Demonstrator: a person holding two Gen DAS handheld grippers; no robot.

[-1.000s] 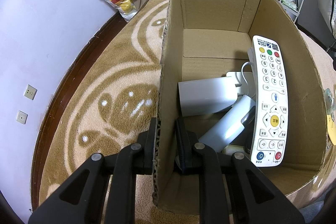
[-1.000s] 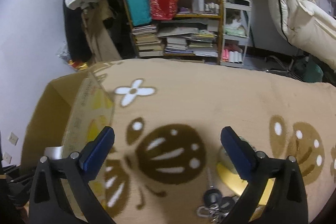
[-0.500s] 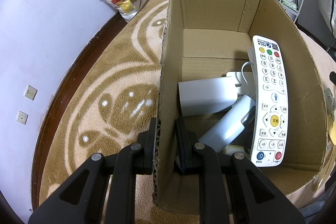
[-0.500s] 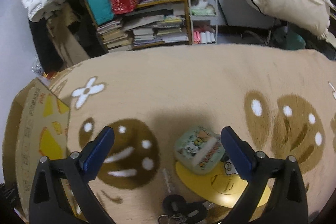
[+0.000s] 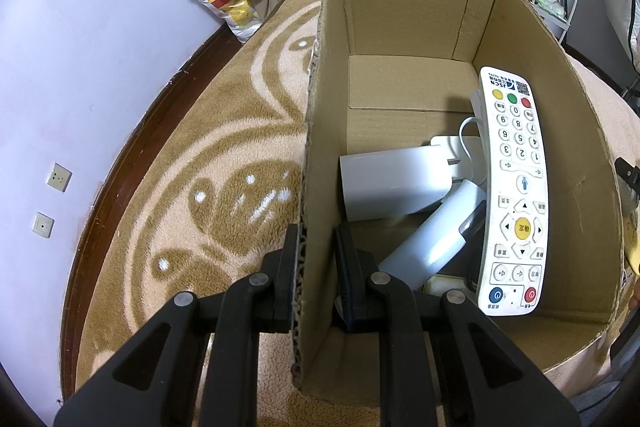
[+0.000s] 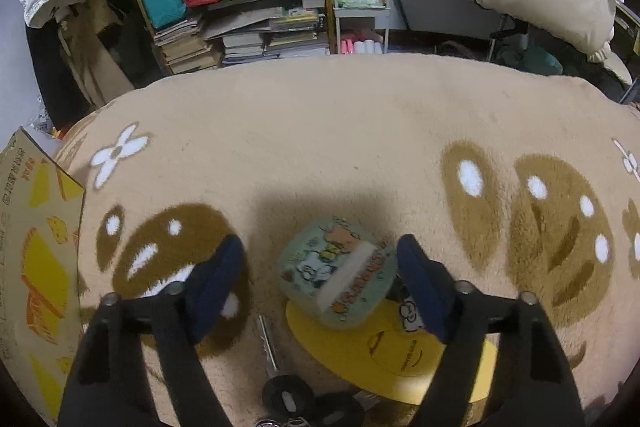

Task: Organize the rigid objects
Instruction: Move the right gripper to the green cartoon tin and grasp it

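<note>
Hand-held gripper (image 6: pixel 320 267) astride squarish tin (image 6: pixel 336 273)

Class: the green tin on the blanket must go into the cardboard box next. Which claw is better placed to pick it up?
Right. The right claw is closing around the green tin, not yet pressing it; the left claw is clamped on the box wall.

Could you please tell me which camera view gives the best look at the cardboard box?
The left wrist view: the cardboard box fills it, open, with its contents visible and the left gripper clamped on its wall. The right wrist view shows only its printed outer side at the left edge.
</note>
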